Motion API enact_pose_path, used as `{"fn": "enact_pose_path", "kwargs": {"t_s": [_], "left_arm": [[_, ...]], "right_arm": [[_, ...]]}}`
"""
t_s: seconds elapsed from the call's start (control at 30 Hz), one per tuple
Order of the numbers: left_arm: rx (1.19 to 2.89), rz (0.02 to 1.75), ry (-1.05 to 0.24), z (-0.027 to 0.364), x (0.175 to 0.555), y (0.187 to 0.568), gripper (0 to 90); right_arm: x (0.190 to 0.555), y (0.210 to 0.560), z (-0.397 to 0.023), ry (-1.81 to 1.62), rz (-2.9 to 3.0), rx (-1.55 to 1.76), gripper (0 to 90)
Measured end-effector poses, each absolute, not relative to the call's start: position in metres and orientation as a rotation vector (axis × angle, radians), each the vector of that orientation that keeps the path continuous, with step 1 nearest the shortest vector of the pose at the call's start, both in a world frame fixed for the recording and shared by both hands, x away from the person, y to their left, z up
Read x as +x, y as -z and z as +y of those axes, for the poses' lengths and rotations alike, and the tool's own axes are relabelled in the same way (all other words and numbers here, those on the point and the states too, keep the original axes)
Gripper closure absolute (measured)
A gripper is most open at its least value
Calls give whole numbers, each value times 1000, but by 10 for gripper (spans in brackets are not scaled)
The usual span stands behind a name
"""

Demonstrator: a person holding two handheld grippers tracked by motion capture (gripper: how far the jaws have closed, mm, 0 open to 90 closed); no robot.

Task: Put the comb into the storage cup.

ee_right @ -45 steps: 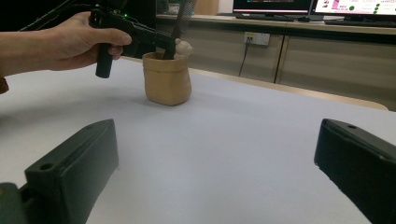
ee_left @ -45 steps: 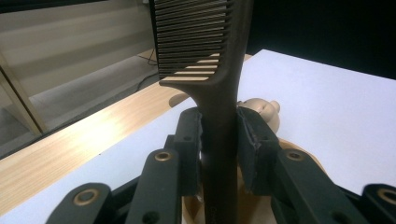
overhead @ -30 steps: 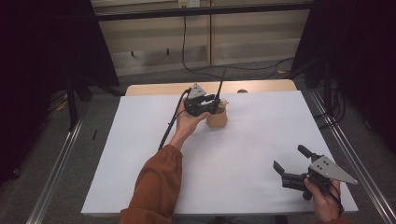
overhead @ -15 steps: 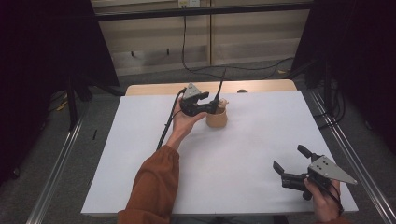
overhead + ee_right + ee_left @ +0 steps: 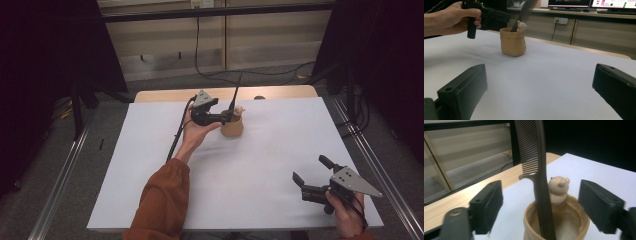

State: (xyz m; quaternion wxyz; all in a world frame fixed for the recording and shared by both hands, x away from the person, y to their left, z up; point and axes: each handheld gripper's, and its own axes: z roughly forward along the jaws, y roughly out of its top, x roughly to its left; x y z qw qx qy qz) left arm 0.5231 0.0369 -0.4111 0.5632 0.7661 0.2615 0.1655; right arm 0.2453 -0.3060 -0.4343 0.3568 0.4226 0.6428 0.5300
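Now the left tongs [image 5: 540, 202] have just been opening: their jaws stand spread on either side of the dark comb [image 5: 537, 170], and in the left gripper view neither pad touches it. The comb stands handle-down inside the tan cup [image 5: 232, 127], leaning against the rim next to the small bear figure [image 5: 558, 187] perched there. A second ago the high view showed those tongs closer in on the comb; at this moment they sit just beside the cup at the far middle of the desk [image 5: 150, 190], with the comb left standing on its own. I judge that the comb has been let go and the placing is as good as done; what remains is for the left hand to draw back without knocking the tall comb over. The right tongs [image 5: 312, 175] rest spread and empty near the front right corner, well apart from the cup.
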Motion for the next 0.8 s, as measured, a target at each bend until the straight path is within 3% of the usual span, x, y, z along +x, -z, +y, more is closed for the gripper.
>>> {"fn": "enact_pose_path", "kwargs": {"t_s": [0.1, 0.3, 0.8], "left_arm": [[1809, 603, -384, 38, 522, 408, 160], [1799, 603, -379, 39, 518, 401, 49], [1763, 583, -437, 57, 501, 390, 20]], "right_arm": [[246, 435, -306, -1372, 1657, 1096, 0], [247, 435, -307, -1369, 1661, 1098, 0], [248, 436, -307, -1367, 1666, 1094, 0]]}}
